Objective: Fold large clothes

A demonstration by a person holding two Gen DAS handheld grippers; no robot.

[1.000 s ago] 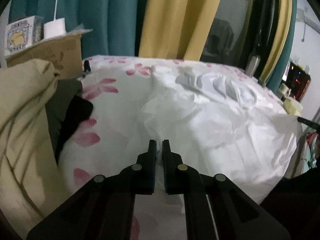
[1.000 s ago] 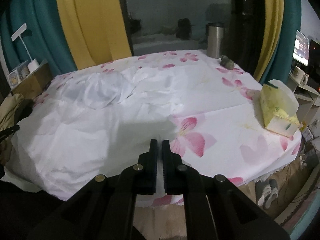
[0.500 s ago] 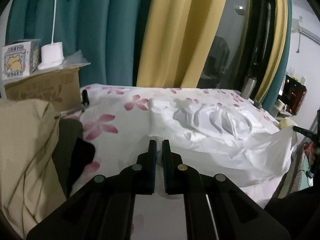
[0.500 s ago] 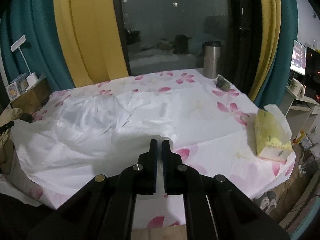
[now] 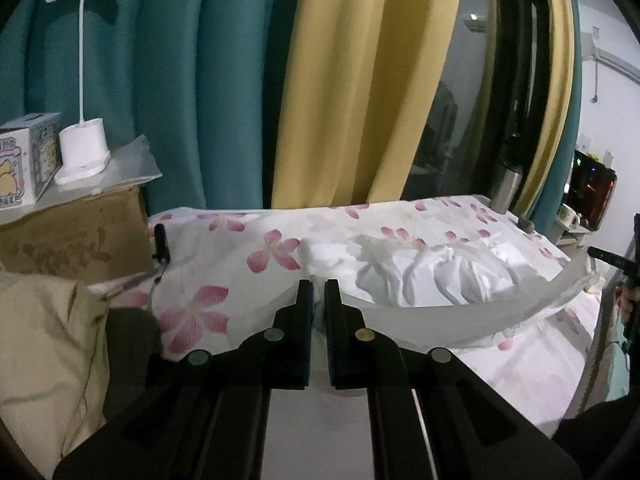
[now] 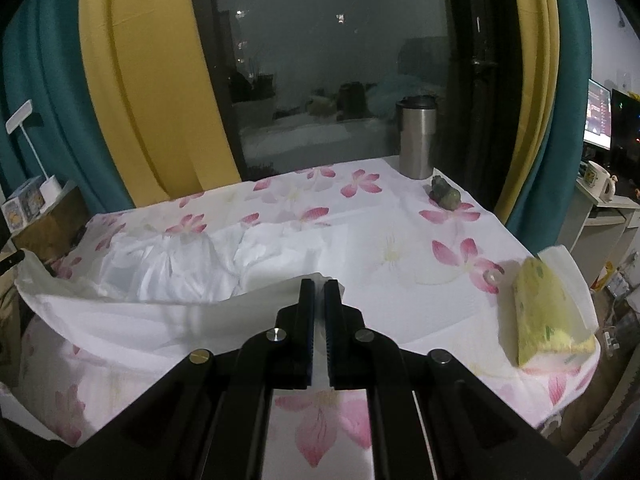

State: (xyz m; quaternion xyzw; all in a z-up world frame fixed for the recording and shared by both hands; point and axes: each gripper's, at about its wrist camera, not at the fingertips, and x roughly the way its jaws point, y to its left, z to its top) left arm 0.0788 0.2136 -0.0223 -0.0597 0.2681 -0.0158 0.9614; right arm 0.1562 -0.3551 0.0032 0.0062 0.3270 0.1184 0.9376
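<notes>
Two grippers are seen clamped on one white garment (image 5: 432, 280), which is spread over a table covered by a flower-print cloth (image 6: 400, 240). Much of the garment's shape cannot be read: its far part is bunched into folds near the middle of the table, and whether sleeves or a collar lie among those folds cannot be told. The near edge is lifted off the table and stretched as a taut band between the two grippers, so the cloth beneath it is partly hidden. The lower part of each view is blocked by the gripper's own black frame.

The left gripper (image 5: 319, 286) is held with its jaws nearly together, and a thin fold of the garment is pinched between them. The right gripper (image 6: 319, 285) is likewise narrowed to a slit, with the garment's edge caught between its pads. In the left wrist view the right gripper's tip is glimpsed at the far right edge, where the band of fabric ends.

A steel tumbler (image 6: 416, 136) is stood at the far edge of the table, a small dark object (image 6: 444, 194) of unclear kind is lain just beside it, and a yellow tissue pack (image 6: 548, 312) is set near the right edge.
</notes>
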